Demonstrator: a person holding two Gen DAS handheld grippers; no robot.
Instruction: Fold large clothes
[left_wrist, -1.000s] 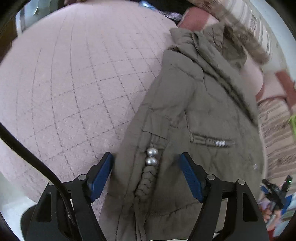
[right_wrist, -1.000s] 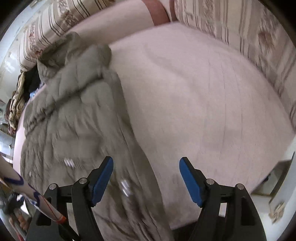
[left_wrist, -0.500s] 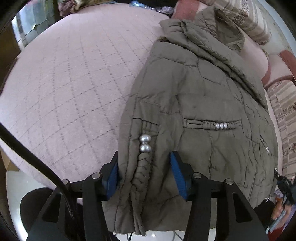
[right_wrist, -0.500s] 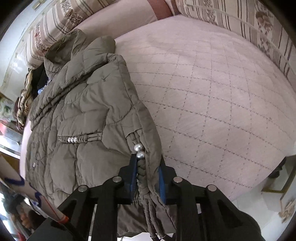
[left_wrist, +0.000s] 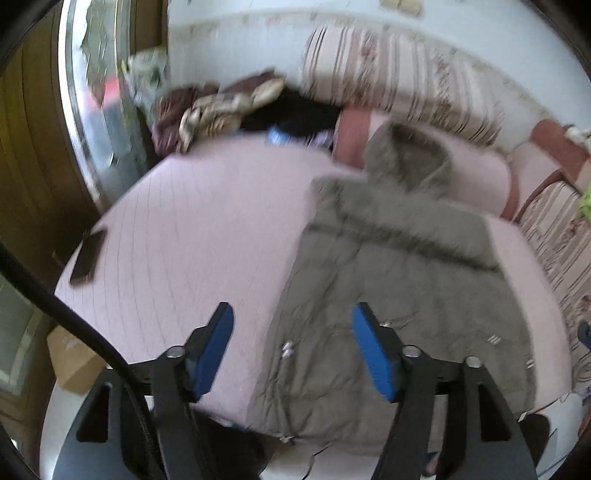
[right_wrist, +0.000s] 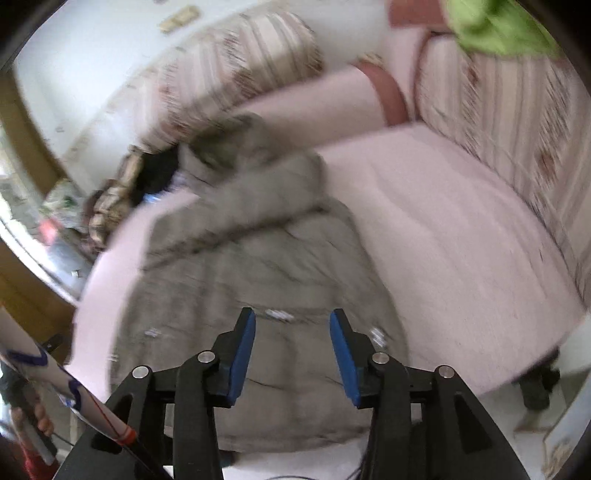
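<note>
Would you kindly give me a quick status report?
Left gripper, right gripper opening, nothing between pads. Jacket flat on bed. Phone lies clear.

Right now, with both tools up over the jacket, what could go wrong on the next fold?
1. The jacket hem reaches the bed front edge; a tug could slide it off.
2. The phone lies near the left corner and could get swept off.
3. Both views are blurred; the opening left tool and right tool may miss the hem.

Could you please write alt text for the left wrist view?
An olive hooded jacket lies flat on a pink quilted bed. The left gripper hangs above it, jaws opening and empty.
</note>
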